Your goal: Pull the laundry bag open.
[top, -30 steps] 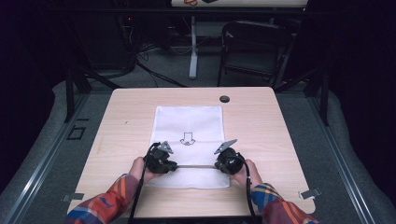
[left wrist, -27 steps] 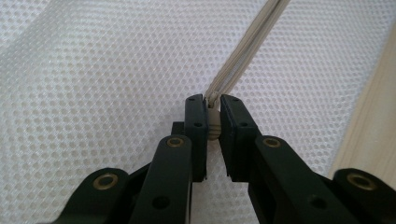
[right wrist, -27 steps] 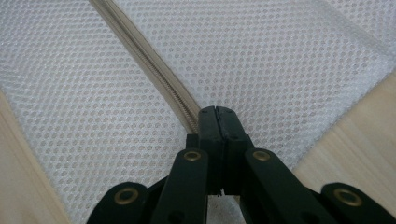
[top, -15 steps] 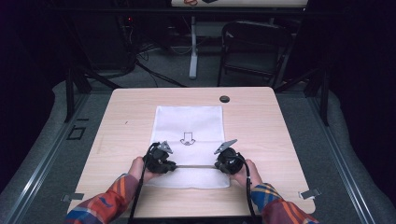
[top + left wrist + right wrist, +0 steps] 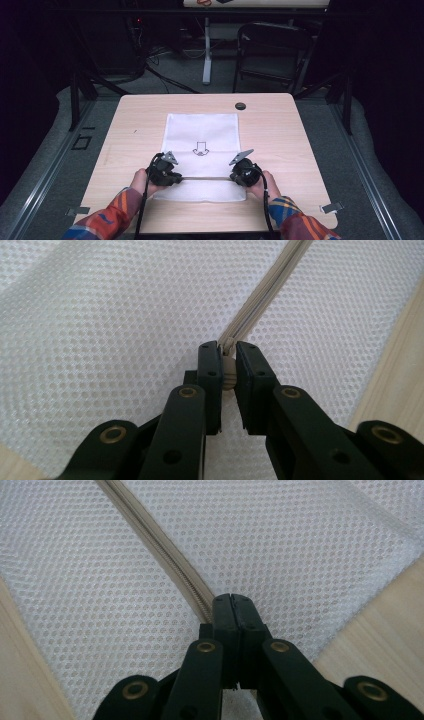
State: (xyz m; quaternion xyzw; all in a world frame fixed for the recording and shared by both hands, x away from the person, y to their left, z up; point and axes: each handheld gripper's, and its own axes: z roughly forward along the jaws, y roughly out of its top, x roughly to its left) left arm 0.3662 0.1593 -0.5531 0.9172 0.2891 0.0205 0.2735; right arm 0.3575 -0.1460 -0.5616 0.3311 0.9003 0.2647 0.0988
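A white mesh bag (image 5: 202, 132) lies flat on the wooden table (image 5: 280, 140), with a small black arrow mark (image 5: 201, 148) printed on it. A beige zipper (image 5: 205, 178) crosses its near part. At the zipper's left end, my left gripper (image 5: 172, 176) is shut on the beige zipper pull (image 5: 228, 375), which sits pinched between the black pads of the left gripper (image 5: 228, 352). The zipper (image 5: 265, 295) runs away up and to the right. At the right end, my right gripper (image 5: 238, 175) is shut, and the right gripper (image 5: 231, 605) clamps the end of the zipper (image 5: 155, 540).
A black round grommet (image 5: 240, 106) sits near the table's far edge. Bare wood (image 5: 135, 145) lies on both sides of the bag. Behind the table stand a dark chair (image 5: 272, 50) and a table leg (image 5: 206, 50). A metal clip (image 5: 332, 207) marks the front right corner.
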